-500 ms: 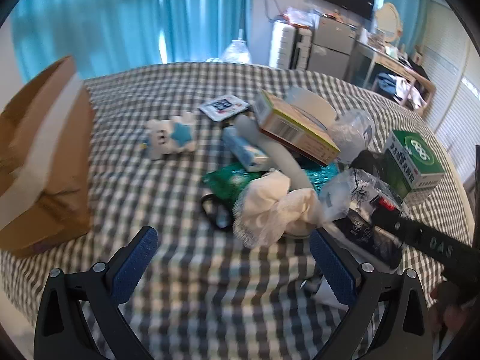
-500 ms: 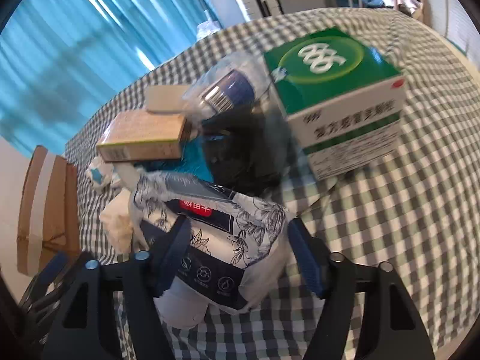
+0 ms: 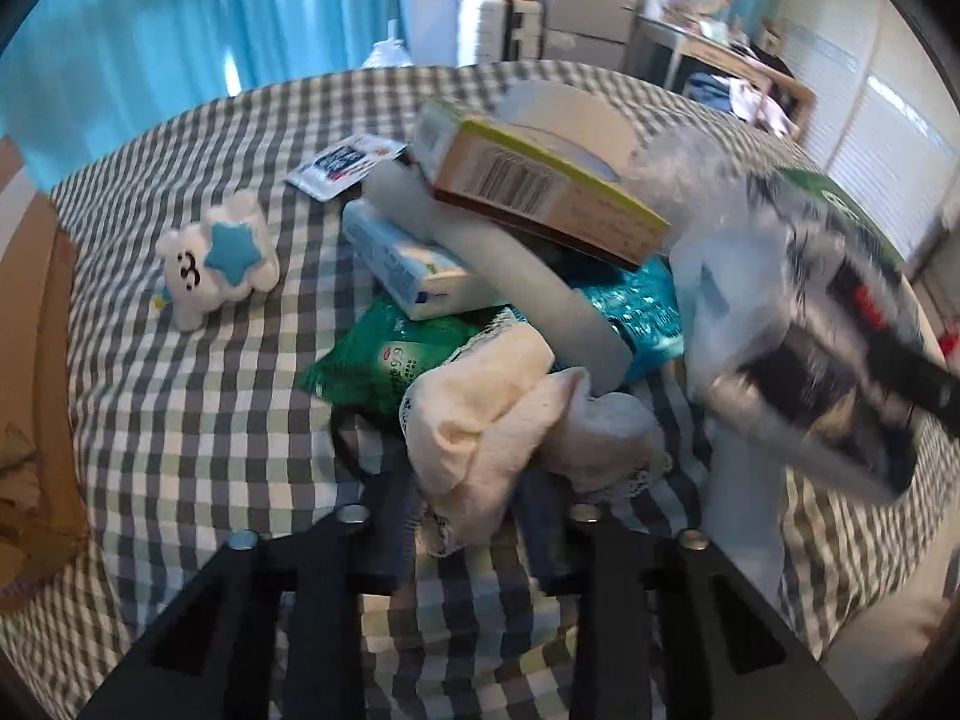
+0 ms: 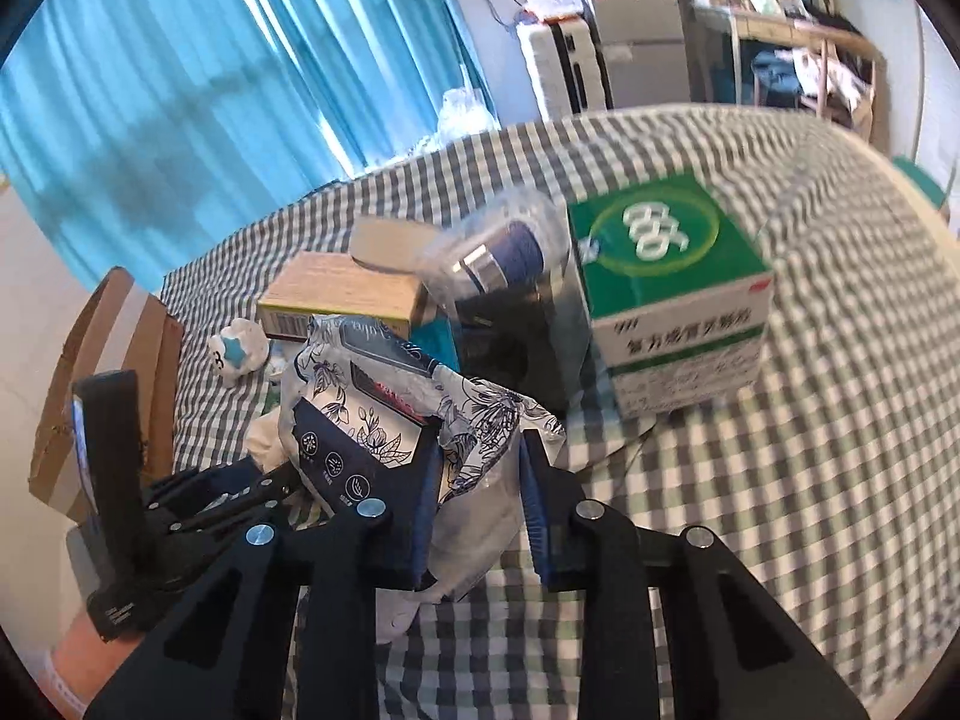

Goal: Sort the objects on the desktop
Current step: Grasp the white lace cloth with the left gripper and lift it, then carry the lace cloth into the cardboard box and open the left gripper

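While the left wrist view looks down over a cluttered bench (image 3: 198, 420) draped in check cloth, the left hand-held gripper (image 3: 465, 516) has closed from its wide-open stance of half a second ago and now pinches the near edge of a crumpled cream cloth (image 3: 486, 414) at the front of the heap. Behind the cloth lie a green wipes packet (image 3: 372, 360), a white tube (image 3: 510, 276) and a yellow-edged carton (image 3: 540, 192); a small white plush toy (image 3: 216, 258) sits apart at far left. At right, a floral-printed pouch (image 3: 798, 324), blurred, hangs above the bench. From the right wrist view, the right hand-held gripper (image 4: 474, 504) has likewise gone from spread to clenched, its blue pads pressing the crinkled end of that floral-printed pouch (image 4: 384, 420), which has tilted up off the cloth. A green medicine box (image 4: 666, 288) stands just beyond at right, a brown paper bag (image 4: 102, 372) at far left. Both picks look secured, so sorting can likely proceed to carrying each item off.
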The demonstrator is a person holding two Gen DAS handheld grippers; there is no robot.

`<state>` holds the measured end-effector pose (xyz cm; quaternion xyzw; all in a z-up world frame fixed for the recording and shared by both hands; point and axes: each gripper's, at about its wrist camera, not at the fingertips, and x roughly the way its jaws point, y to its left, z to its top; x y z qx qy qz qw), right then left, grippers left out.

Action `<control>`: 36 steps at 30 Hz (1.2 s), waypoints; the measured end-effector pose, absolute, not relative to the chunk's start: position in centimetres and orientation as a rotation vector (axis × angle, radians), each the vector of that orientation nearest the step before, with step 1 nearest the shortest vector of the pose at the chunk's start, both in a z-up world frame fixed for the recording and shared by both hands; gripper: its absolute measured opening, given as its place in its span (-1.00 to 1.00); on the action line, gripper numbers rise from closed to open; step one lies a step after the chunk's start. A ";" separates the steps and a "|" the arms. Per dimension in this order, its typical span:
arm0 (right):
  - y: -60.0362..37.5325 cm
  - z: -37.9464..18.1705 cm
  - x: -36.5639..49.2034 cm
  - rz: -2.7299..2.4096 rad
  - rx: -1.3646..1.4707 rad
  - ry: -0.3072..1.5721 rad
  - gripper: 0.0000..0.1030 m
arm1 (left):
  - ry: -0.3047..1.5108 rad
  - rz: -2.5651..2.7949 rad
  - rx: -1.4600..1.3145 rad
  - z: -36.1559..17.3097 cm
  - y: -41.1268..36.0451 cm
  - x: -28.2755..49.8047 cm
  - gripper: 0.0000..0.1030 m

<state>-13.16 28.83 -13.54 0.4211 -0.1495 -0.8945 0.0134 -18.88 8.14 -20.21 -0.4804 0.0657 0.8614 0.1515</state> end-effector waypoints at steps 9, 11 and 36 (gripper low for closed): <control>29.5 -10.2 -10.7 -2.830 1.255 -0.441 -0.51 | 0.078 2.506 -1.301 -14.9 6.9 -16.5 -0.61; 29.2 -9.2 -10.3 -2.836 1.234 -0.440 -0.51 | 0.053 2.517 -1.296 -13.5 6.2 -16.0 -0.61; 16.4 4.3 -4.4 -2.821 0.896 -0.182 -0.51 | -0.075 2.730 -1.109 0.2 -5.4 -10.2 -0.60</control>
